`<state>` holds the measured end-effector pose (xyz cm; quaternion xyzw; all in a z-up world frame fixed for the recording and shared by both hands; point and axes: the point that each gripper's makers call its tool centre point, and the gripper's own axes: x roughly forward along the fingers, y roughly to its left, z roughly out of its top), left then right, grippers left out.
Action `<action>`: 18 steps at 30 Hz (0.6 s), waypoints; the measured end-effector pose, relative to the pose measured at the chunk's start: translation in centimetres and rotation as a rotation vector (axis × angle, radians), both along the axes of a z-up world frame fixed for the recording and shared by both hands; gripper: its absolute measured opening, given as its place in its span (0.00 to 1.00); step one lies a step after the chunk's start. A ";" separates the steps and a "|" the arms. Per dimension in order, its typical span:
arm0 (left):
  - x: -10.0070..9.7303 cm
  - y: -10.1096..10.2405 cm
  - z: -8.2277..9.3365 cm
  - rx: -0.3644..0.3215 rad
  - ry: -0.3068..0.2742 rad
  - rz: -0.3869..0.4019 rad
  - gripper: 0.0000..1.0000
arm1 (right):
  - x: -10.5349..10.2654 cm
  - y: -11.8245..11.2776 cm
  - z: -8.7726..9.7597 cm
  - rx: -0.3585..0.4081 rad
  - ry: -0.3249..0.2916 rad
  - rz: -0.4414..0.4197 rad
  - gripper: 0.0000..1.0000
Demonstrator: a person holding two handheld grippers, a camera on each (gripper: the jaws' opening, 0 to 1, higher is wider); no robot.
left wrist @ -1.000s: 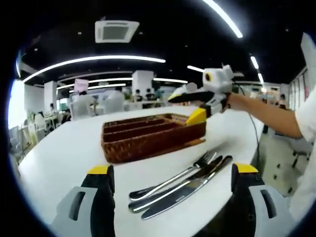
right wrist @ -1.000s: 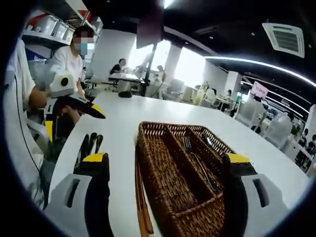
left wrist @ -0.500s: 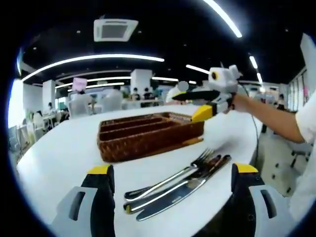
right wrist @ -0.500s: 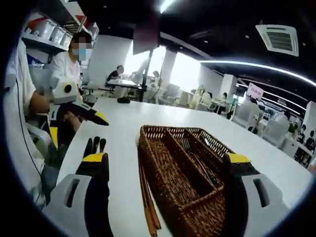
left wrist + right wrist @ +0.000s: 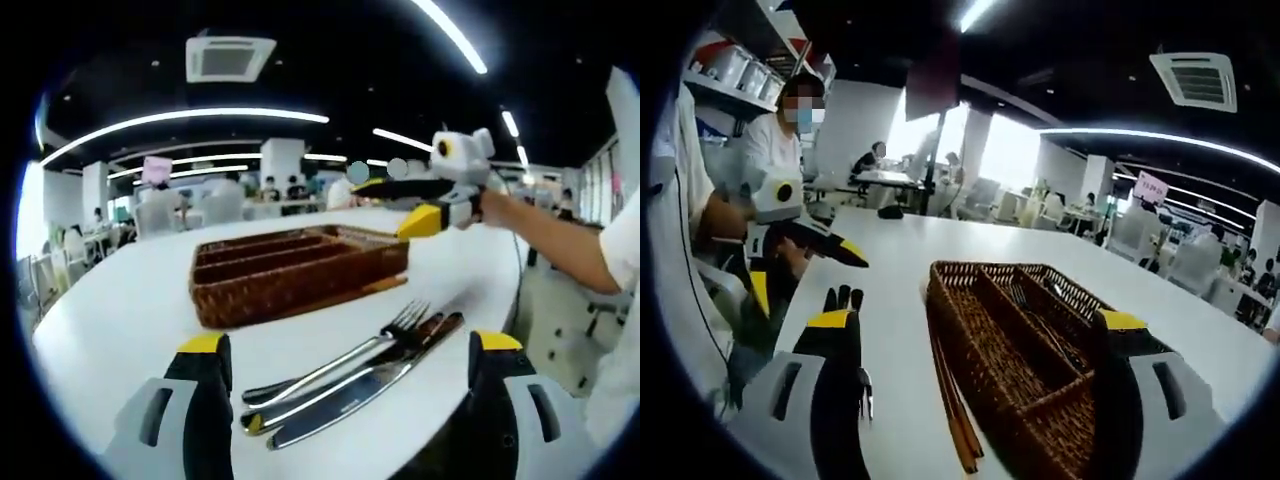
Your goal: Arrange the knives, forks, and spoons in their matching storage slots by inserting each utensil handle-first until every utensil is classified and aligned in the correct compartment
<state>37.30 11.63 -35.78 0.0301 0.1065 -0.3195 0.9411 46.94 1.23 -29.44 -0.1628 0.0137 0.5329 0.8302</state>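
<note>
We note a white bench point(image 5: 120, 320) carrying a brown wicker tray point(image 5: 290, 275) with lengthwise compartments, one of which holds a fork point(image 5: 1025, 300), while a knife point(image 5: 350, 392) and a second fork point(image 5: 345, 358) lie side by side just beside the tray. The left gripper point(image 5: 350, 400) hangs over these loose utensils with fingers point(image 5: 205, 385) released and empty; the right gripper point(image 5: 975, 400) sits above the tray's near end, fingers likewise spread, grasping nothing
</note>
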 end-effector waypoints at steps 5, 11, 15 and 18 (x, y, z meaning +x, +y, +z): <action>0.0 -0.2 0.1 0.014 -0.004 -0.011 0.99 | -0.6 -0.3 0.6 0.012 -0.008 -0.002 0.99; 0.2 -0.4 0.2 0.022 -0.011 -0.022 0.99 | -1.7 -0.5 1.1 0.032 -0.022 -0.004 0.99; 0.2 -0.6 0.0 0.027 -0.005 -0.032 0.98 | -2.3 -0.8 0.9 0.046 -0.020 -0.010 0.99; 0.3 -0.8 0.0 0.026 -0.002 -0.038 0.98 | -2.8 -1.0 0.6 0.055 -0.011 -0.014 0.99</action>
